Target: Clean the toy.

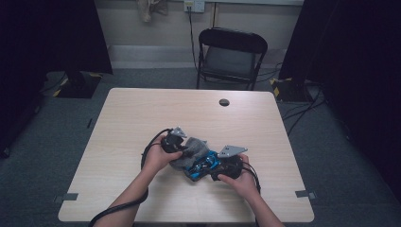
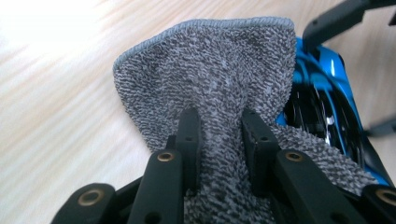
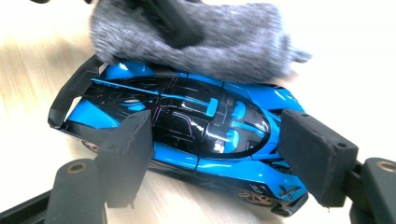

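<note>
A grey terry cloth [image 2: 210, 65] is bunched between the jaws of my left gripper [image 2: 219, 116], which is shut on it. The cloth [image 3: 196, 37] drapes over the far side of a blue and black toy sports car [image 3: 187, 116]. My right gripper [image 3: 219, 135] is closed on the car, one pad on each side of its body, and the car rests on the table. In the high view both hands meet near the table's front middle, with the cloth [image 1: 191, 149] left of the car [image 1: 203, 166]. The car [image 2: 322, 98] also shows at the right of the left gripper view.
The light wooden table [image 1: 142, 113] has a round cable hole [image 1: 224, 102] near its far edge. Beyond the table stands a black folding chair [image 1: 231, 56]. Black curtains hang at both sides, and cables lie on the floor at the right.
</note>
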The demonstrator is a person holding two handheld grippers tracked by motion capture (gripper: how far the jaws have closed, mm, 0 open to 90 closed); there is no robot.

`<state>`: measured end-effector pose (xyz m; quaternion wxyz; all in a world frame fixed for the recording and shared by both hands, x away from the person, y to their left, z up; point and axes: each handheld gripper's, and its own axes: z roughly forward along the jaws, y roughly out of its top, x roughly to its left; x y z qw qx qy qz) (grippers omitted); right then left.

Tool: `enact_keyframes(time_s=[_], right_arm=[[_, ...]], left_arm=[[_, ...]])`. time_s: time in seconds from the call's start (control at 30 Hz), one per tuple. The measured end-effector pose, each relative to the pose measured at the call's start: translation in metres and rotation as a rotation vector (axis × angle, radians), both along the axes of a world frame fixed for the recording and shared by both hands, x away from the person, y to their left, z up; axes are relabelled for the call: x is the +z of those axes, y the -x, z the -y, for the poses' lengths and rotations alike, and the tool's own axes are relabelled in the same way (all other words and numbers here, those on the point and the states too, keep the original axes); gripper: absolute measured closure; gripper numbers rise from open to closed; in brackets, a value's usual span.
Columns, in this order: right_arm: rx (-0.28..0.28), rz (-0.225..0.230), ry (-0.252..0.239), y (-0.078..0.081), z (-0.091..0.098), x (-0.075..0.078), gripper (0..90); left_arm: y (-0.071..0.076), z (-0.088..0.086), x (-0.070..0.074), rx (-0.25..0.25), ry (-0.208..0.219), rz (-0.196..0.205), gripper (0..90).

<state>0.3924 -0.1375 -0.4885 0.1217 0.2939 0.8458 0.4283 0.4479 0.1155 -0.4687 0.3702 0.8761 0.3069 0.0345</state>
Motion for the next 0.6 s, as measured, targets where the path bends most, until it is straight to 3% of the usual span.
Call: enact_keyframes(time_s=[0.27, 0.33, 0.6], right_arm=[[-0.001, 0.005, -0.005, 0.000, 0.000, -0.001, 26.2], [-0.001, 0.004, -0.004, 0.000, 0.000, -0.001, 26.2], [-0.002, 0.005, -0.005, 0.001, 0.000, -0.001, 26.2]], left_arm=[[0.017, -0.024, 0.004, 0.032, 0.018, 0.015, 72.1], [0.022, -0.039, 0.006, 0.066, 0.010, 0.026, 72.1], [0.041, -0.063, 0.009, 0.076, -0.009, 0.032, 72.1]])
